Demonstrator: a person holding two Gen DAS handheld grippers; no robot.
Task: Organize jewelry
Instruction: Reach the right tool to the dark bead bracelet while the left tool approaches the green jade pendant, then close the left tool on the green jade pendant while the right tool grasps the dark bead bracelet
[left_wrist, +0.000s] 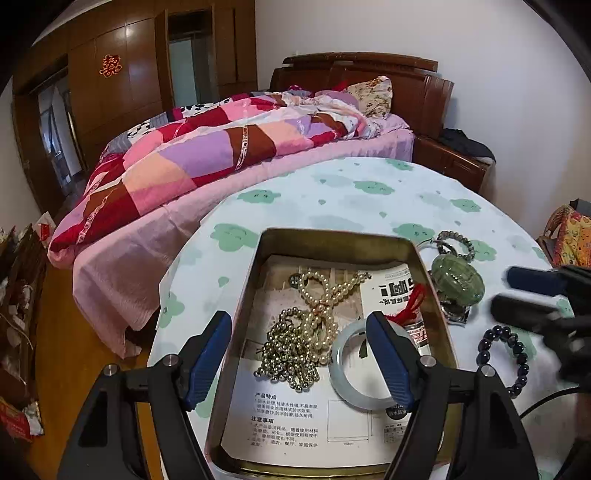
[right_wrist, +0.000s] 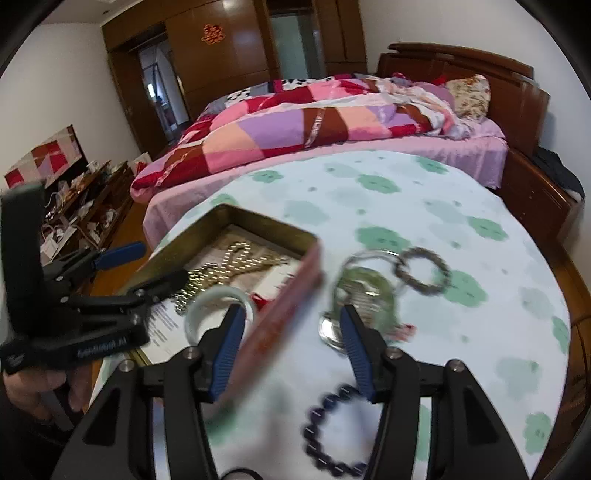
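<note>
The tin box (left_wrist: 424, 266) looks like brushed brassy metal inside, dull gold with a soft sheen, and it's lined with printed paper (left_wrist: 280, 424) that's matt white. The pearl strand (left_wrist: 321, 295) is glossy cream, the bead chain (left_wrist: 288, 350) shiny metallic. The bangle (left_wrist: 343, 373) is smooth, milky, polished stone or glass, can't tell which. The green carved piece (left_wrist: 458, 280) is glossy and ribbed. The dark bead bracelet (left_wrist: 517, 350) has a wet-looking shine. The surface (left_wrist: 369, 199) wears matt printed cloth. The left gripper (left_wrist: 299, 354) has ridged blue plastic pads (left_wrist: 388, 358) on matt black arms.
</note>
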